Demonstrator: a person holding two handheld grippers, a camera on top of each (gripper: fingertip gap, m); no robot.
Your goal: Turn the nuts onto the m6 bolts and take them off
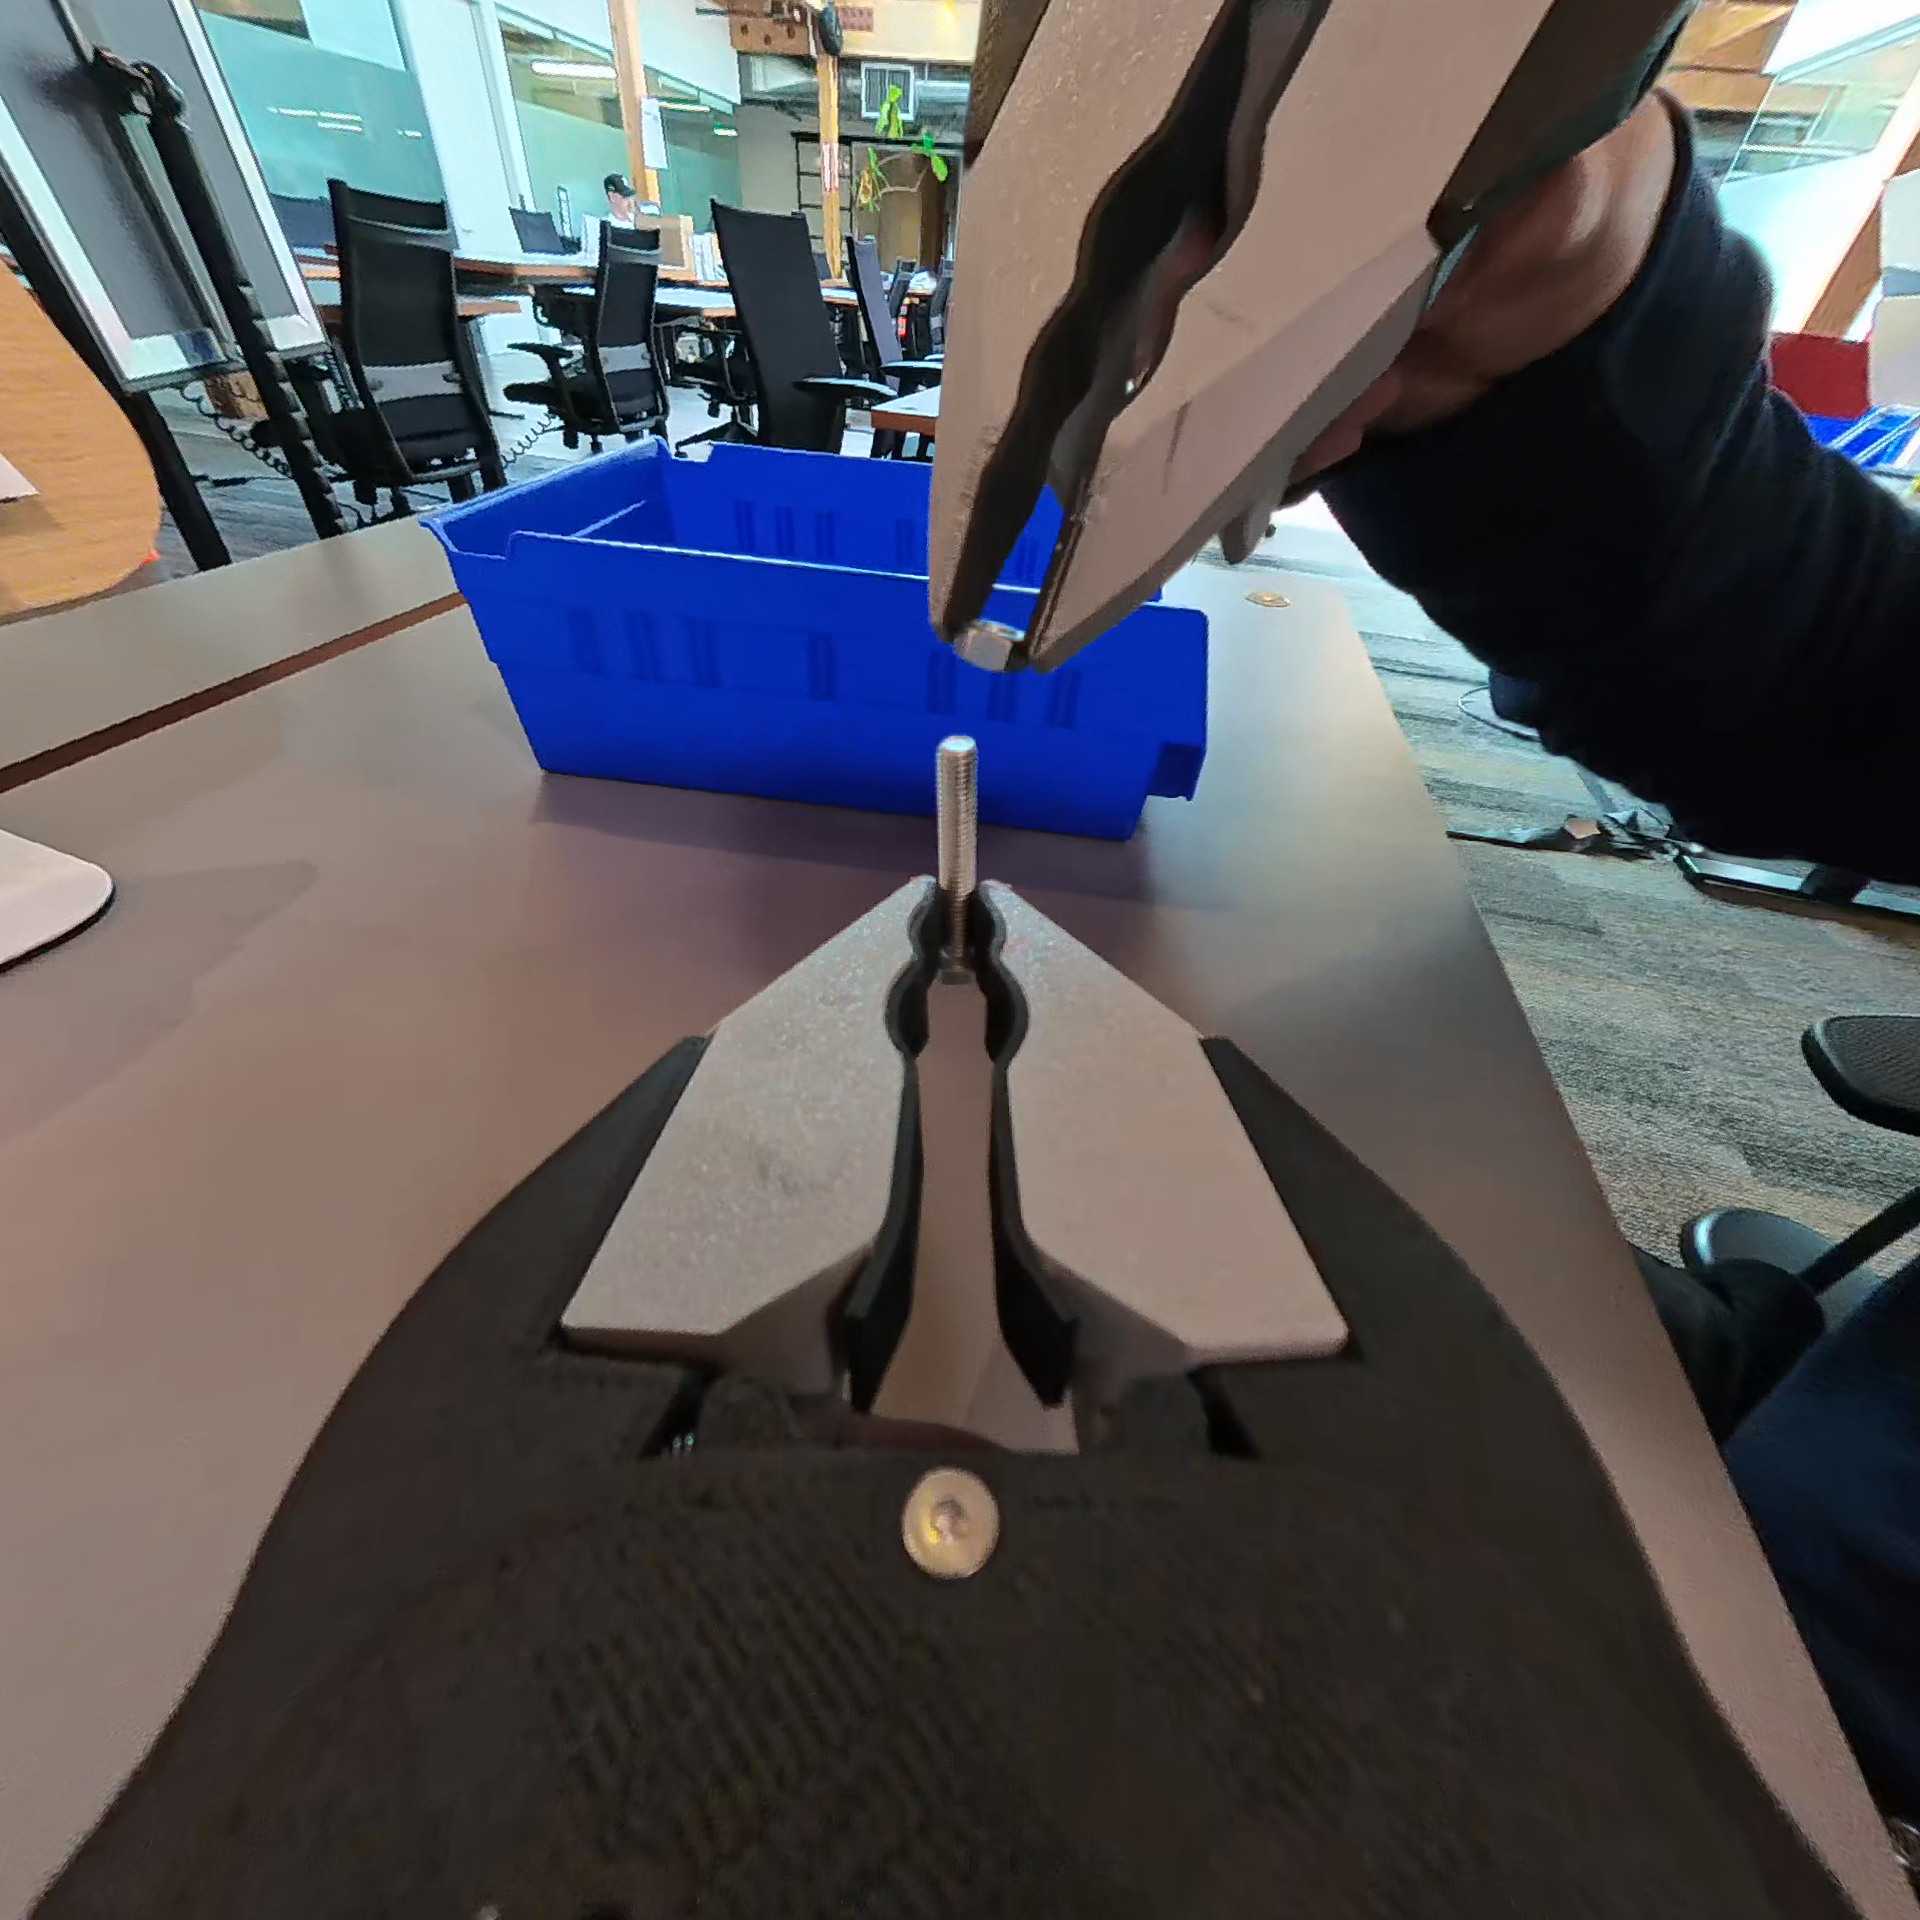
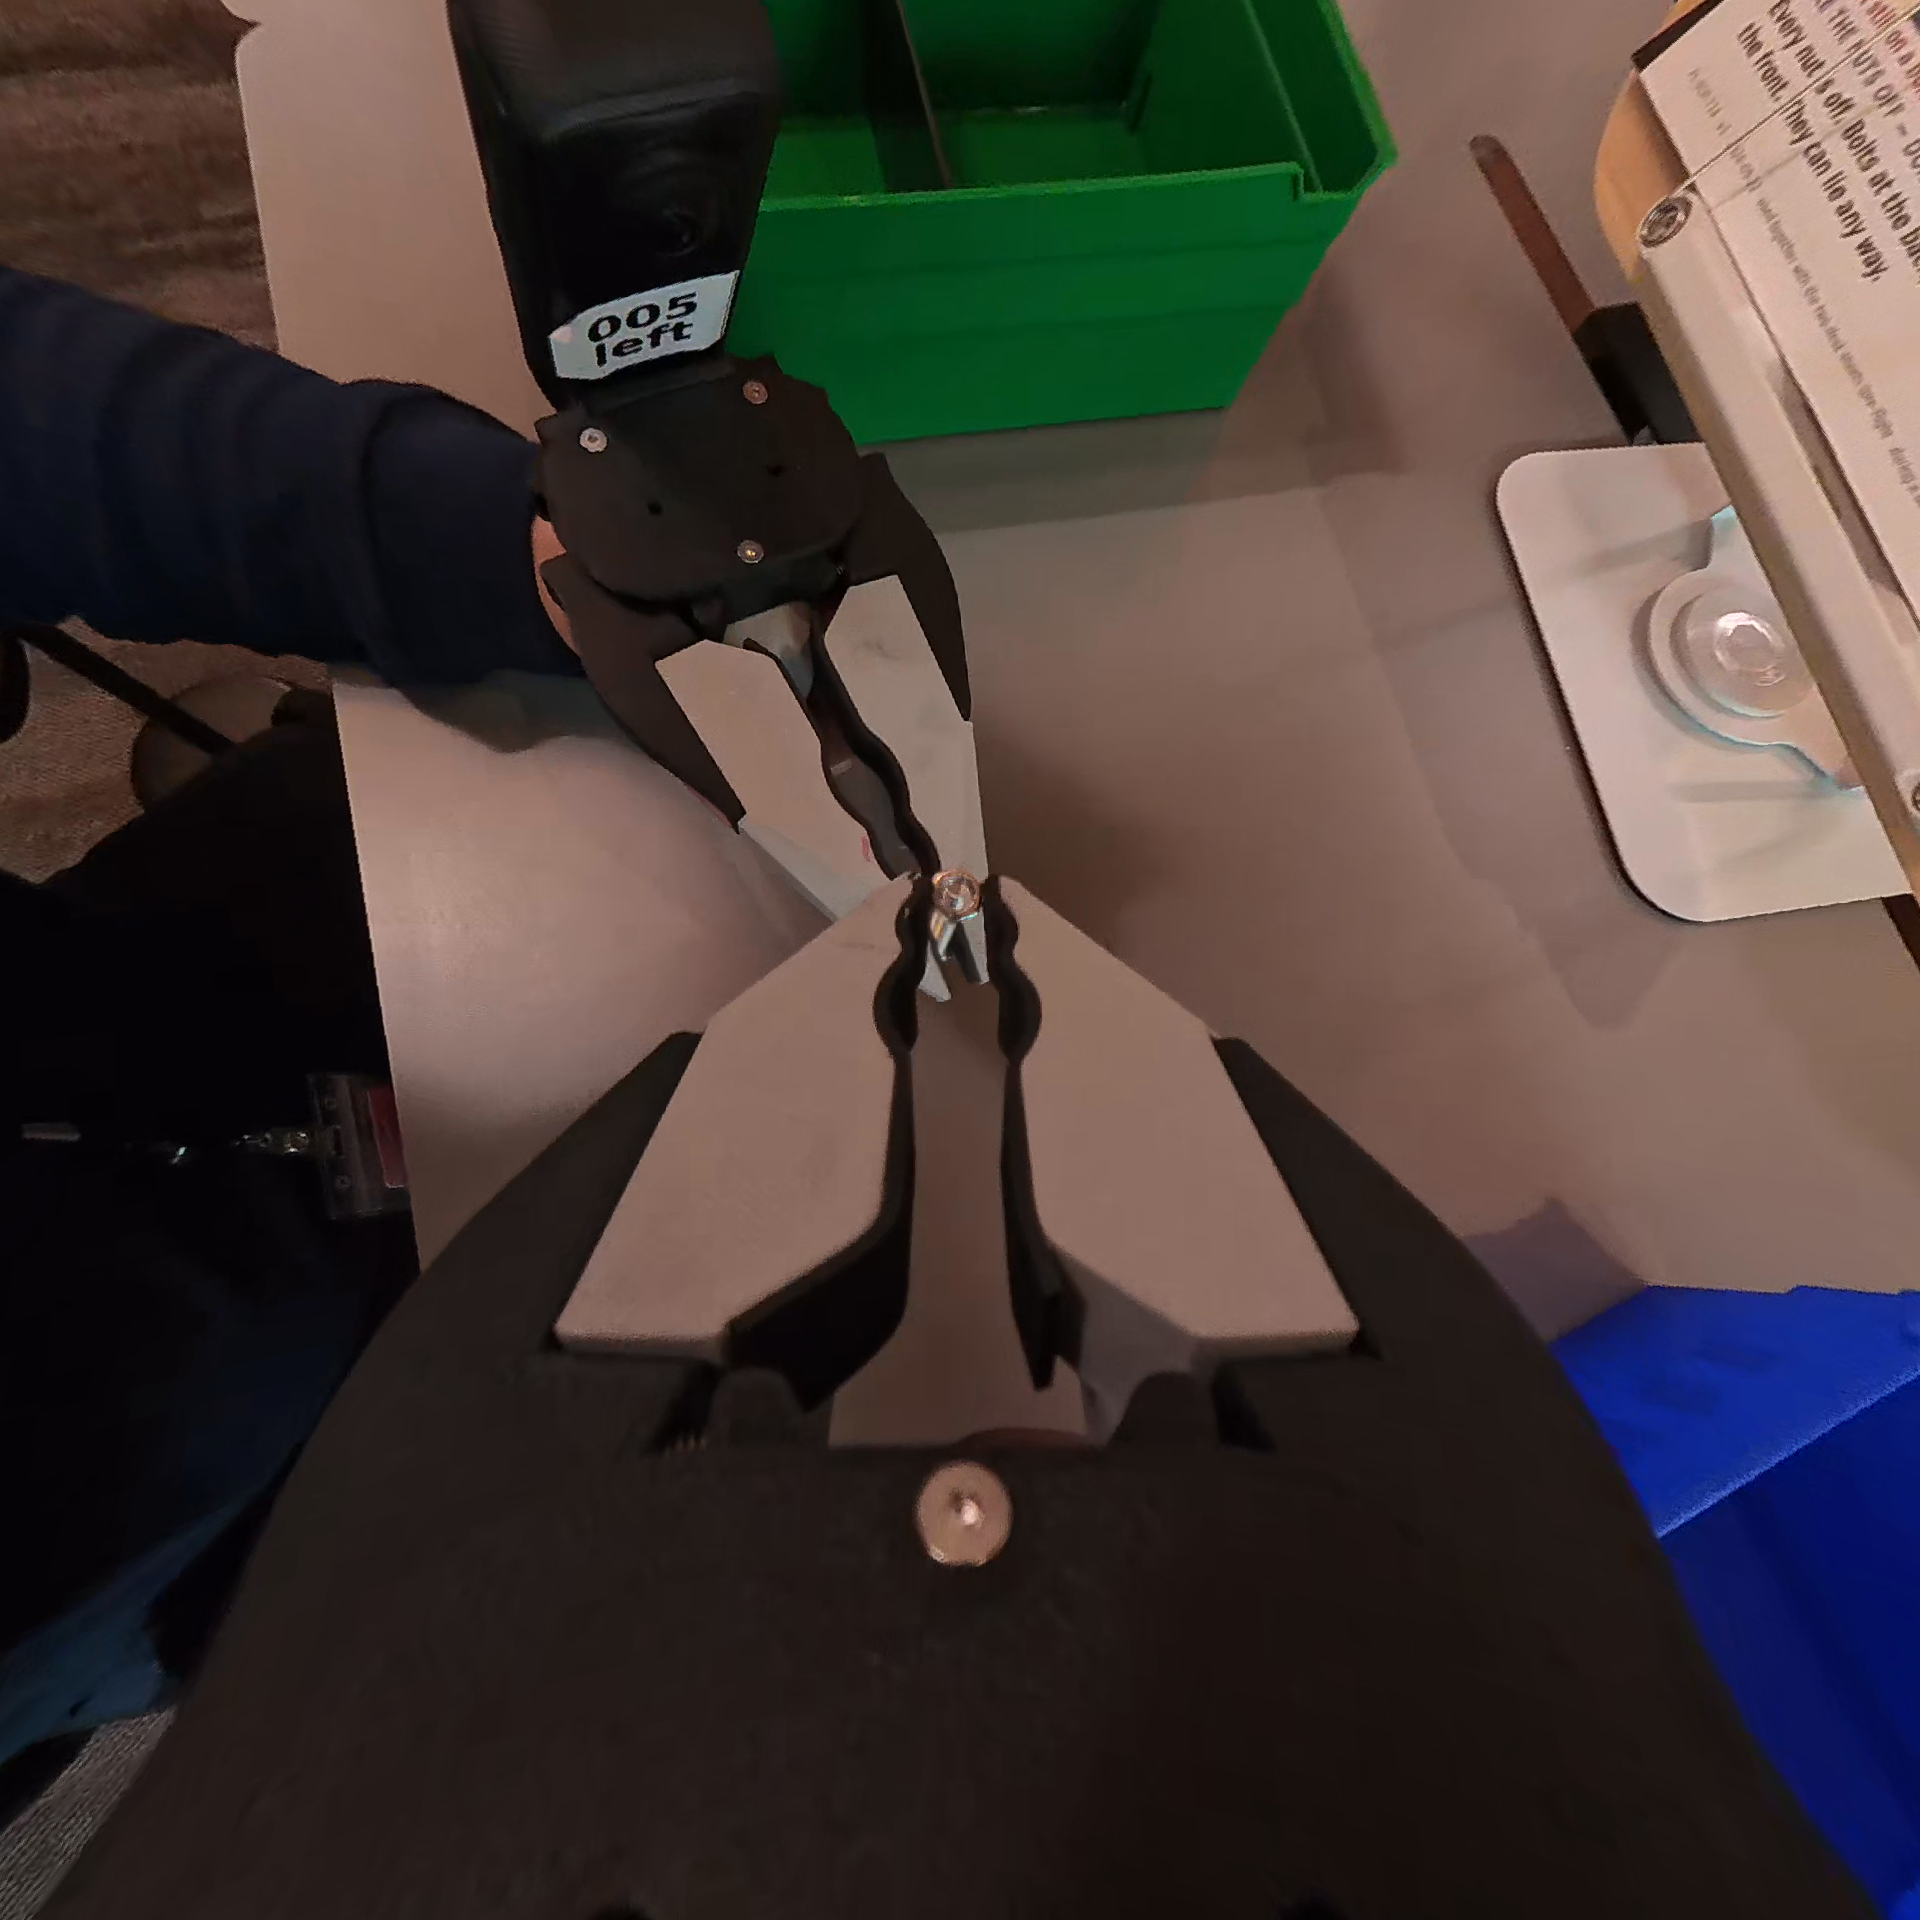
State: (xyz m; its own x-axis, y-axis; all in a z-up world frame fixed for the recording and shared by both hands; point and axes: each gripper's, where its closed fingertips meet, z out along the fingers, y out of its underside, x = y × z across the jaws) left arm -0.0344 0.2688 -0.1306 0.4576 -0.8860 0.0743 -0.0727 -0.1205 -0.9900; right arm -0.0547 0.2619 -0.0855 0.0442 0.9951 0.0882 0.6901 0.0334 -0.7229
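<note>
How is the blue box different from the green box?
The blue box is long with nothing seen inside it; the green box has a divider wall splitting it into compartments. The blue box sits beyond the bolt held by the left gripper; the green box sits behind that gripper. Both are open plastic boxes on the table.

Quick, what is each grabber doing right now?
Left gripper: shut on the bolt, holding it upright.
Right gripper: shut on the nut, above the bolt.
</note>
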